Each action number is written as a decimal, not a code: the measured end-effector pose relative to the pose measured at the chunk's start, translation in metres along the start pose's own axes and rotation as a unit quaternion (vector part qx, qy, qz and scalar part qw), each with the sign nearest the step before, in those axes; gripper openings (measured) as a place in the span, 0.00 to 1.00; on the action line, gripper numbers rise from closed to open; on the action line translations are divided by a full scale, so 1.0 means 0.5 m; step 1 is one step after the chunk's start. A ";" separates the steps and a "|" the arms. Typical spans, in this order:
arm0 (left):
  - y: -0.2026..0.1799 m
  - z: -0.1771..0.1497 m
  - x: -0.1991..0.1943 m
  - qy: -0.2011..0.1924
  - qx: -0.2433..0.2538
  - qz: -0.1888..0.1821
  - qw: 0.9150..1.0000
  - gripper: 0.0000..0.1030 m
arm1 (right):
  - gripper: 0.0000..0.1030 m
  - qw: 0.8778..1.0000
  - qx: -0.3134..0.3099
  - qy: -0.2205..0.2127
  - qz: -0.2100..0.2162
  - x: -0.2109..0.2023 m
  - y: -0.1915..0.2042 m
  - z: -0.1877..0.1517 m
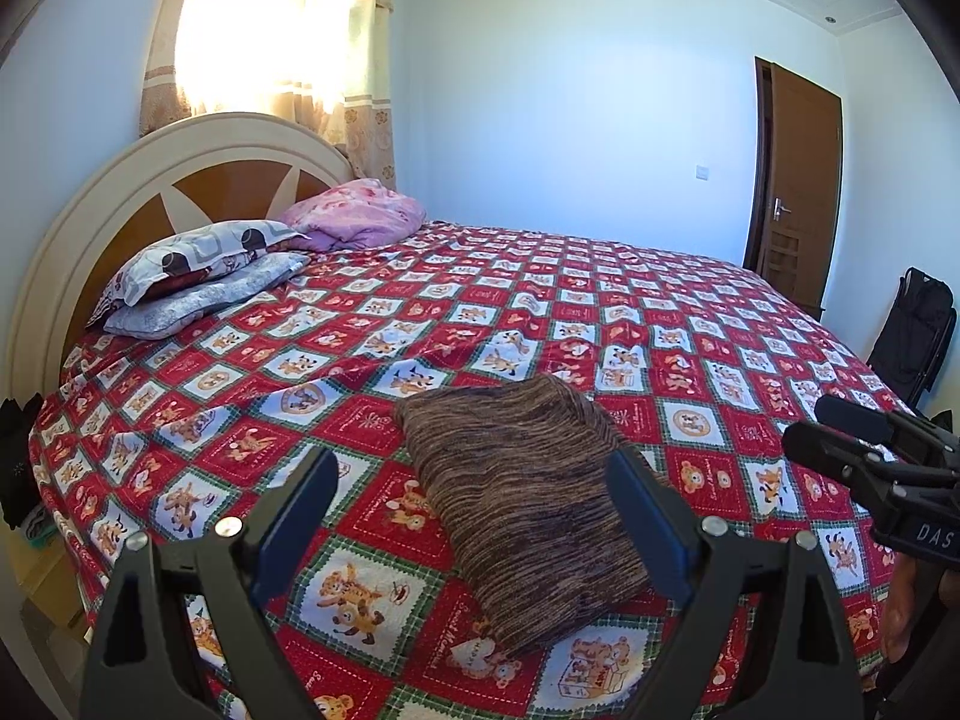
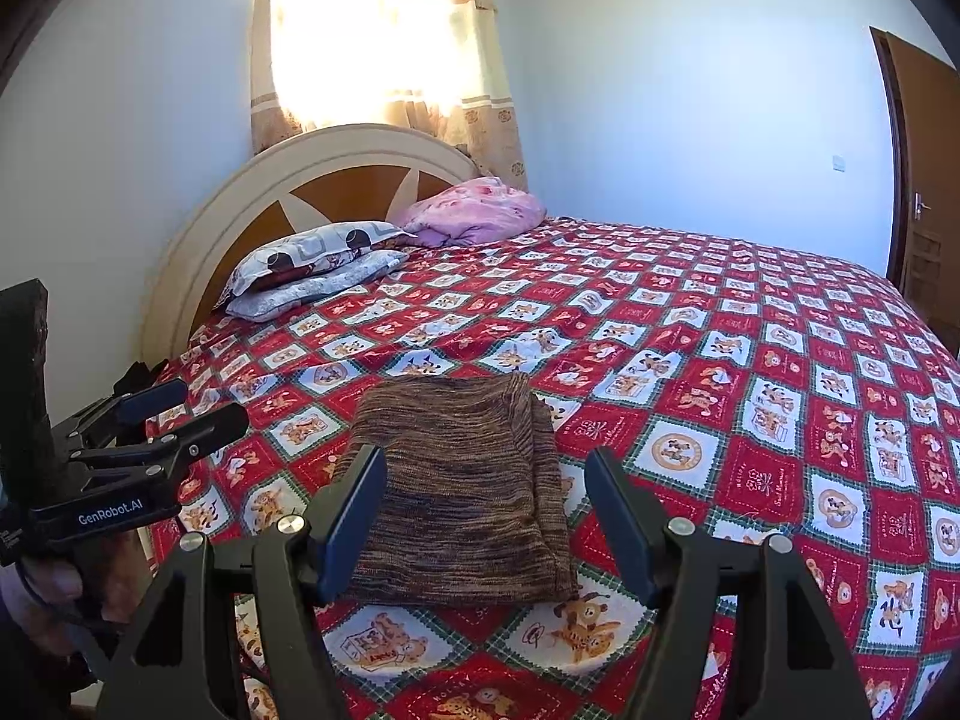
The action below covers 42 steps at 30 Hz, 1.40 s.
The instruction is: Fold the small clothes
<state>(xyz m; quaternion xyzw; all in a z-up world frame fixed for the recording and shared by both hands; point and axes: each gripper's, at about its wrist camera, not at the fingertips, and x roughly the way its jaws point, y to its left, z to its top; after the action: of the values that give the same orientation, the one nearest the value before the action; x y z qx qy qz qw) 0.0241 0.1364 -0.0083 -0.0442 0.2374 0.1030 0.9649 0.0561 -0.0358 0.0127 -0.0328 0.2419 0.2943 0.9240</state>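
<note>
Black two-finger left gripper [image 1: 474, 486] and matching right gripper [image 2: 486, 480] hovered with fingers spread wide, holding nothing. Beyond them, a large bed with a red patchwork teddy-bear quilt [image 2: 750, 372] filled the room. On it, toward six o'clock, lay a folded brown striped knit garment [image 2: 462, 498]. At ten o'clock sat stacked grey patterned pillows [image 2: 312, 270].

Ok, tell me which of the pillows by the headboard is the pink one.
The pink pillow lies alone farthest along the headboard, below the curtain. The other two are stacked: a grey-and-white patterned pillow on top of a pale grey pillow.
</note>
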 end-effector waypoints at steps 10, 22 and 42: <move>0.000 0.001 -0.001 0.000 -0.001 0.000 1.000 0.91 | 0.68 1.000 0.001 0.004 0.005 0.000 -0.005 0.000; -0.005 0.010 -0.008 -0.003 0.004 0.003 1.000 0.97 | 0.68 1.000 0.003 -0.003 0.005 -0.004 -0.003 0.001; -0.005 0.019 -0.025 -0.016 0.000 0.023 1.000 1.00 | 0.68 1.000 -0.003 -0.014 0.011 -0.019 -0.001 -0.001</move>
<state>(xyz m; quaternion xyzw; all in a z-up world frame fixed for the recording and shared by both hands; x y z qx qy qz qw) 0.0183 0.1328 0.0060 -0.0372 0.2230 0.1259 0.9659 0.0493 -0.0413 0.0165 -0.0281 0.2283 0.3058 0.9239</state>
